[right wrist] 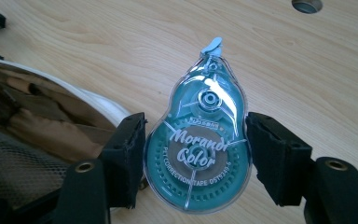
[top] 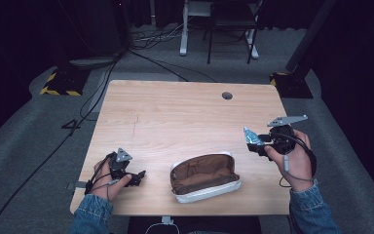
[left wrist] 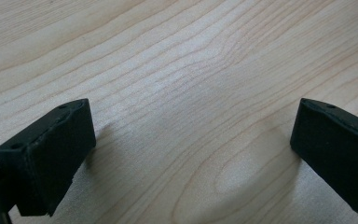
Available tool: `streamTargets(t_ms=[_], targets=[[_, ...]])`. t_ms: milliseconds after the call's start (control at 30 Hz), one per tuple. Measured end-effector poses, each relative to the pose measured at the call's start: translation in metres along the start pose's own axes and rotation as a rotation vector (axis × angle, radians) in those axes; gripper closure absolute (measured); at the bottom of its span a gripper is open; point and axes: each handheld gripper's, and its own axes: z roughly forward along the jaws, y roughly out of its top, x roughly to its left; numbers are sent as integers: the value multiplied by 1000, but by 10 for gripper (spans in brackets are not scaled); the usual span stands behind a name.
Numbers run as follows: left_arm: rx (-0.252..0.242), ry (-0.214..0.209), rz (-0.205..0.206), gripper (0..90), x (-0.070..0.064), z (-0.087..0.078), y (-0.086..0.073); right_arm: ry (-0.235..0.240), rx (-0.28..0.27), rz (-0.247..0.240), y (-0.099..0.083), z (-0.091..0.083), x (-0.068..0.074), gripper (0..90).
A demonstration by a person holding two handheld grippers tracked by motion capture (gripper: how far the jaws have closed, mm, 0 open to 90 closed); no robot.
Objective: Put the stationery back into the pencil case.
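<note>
— So, what has the right gripper [right wrist: 196, 154] got?
— A teal correction tape dispenser [right wrist: 199, 140], pinched by its sides between the jaws and held above the table [top: 175, 112], right of the open pouch [top: 204, 176].
— And the left gripper [left wrist: 191, 154]?
— Jaws spread wide, holding nothing, low over bare wood near the pouch's left.

Recording studio — black curtains [top: 360, 58], cables [top: 151, 41]

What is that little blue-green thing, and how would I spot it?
Look to the right edge of the wooden table. There the right gripper clamps a correction tape, held above the open pouch. It is a clear, teal, pear-shaped case printed "Morandi Color".
</note>
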Motion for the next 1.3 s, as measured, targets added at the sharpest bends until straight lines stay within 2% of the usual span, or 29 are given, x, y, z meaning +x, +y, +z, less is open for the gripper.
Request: streamTargets(t_ms=[133, 233, 367, 700, 1167, 1300], targets=[[3, 0, 0, 1, 0, 0, 0, 17, -7, -27, 3, -5, 11, 396], [-1, 1, 1, 1, 0, 0, 0, 40, -8, -52, 5, -6, 19, 396], [2, 0, 1, 1, 0, 0, 0, 94, 1, -80, 7, -5, 30, 396], [0, 1, 3, 0, 0, 1, 1, 157, 10, -139, 10, -6, 51, 396], [-2, 2, 6, 0, 0, 1, 1, 259, 60, -219, 13, 4, 77, 396], [-2, 2, 6, 0, 0, 1, 1, 275, 74, -230, 12, 8, 82, 396]])
